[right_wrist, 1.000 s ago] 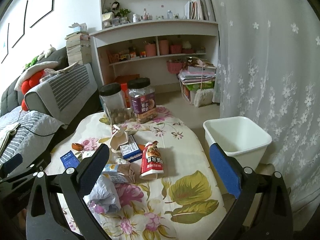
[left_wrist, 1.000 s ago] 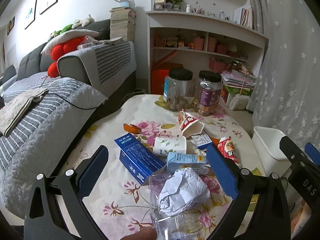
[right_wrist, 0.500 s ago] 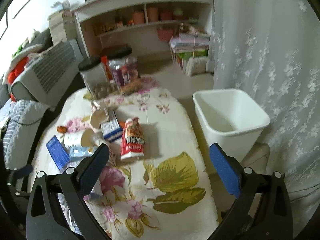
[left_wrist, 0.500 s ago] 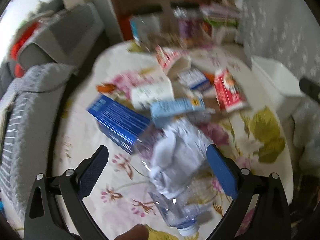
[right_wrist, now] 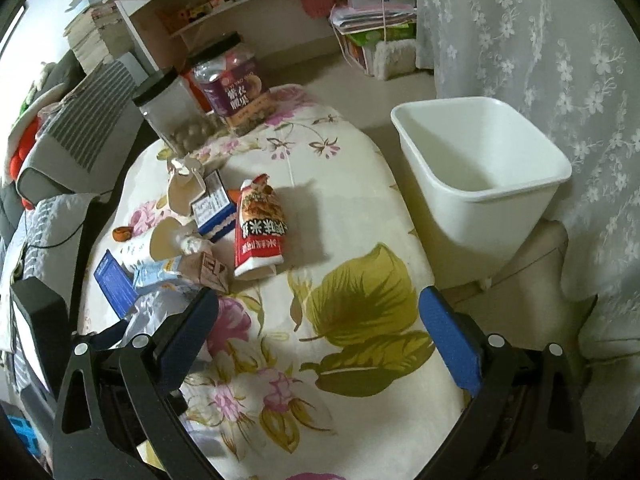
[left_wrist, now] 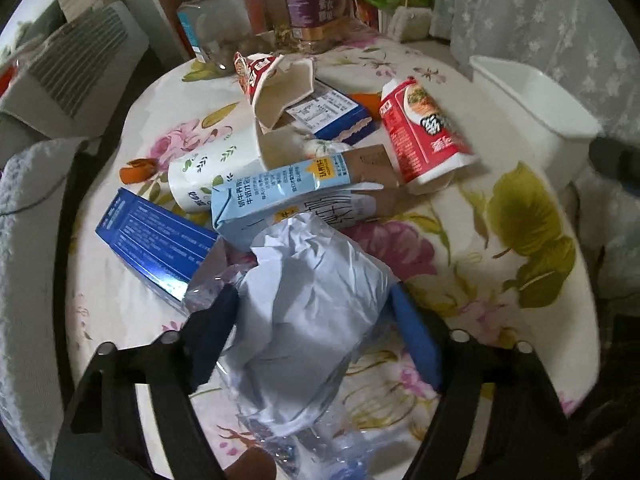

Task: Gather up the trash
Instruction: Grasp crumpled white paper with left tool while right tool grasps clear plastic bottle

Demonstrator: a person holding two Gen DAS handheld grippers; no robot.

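Left gripper (left_wrist: 312,320): your jaws are closing around the crumpled white paper (left_wrist: 316,308) low in the centre of the left wrist view; the blue pads sit at its two sides, and you cannot tell whether they press on it yet.
Crumpled white paper: it lies on top of a crushed clear plastic bottle (left_wrist: 320,440) on the flowered tablecloth (left_wrist: 500,280).
Right gripper (right_wrist: 316,332): your jaws stand wide over bare cloth at the bottom of the right wrist view, with nothing between them.
Other trash: above the paper you see a pale blue carton (left_wrist: 280,196), a dark blue box (left_wrist: 156,240) to its left, a white paper cup (left_wrist: 212,172) and a red packet (left_wrist: 424,132) upper right.
White bin (right_wrist: 480,176): it stands off the table's edge, right of centre in the right wrist view, open-topped.
Two jars (right_wrist: 236,84): they stand at the table's far end, upper left.
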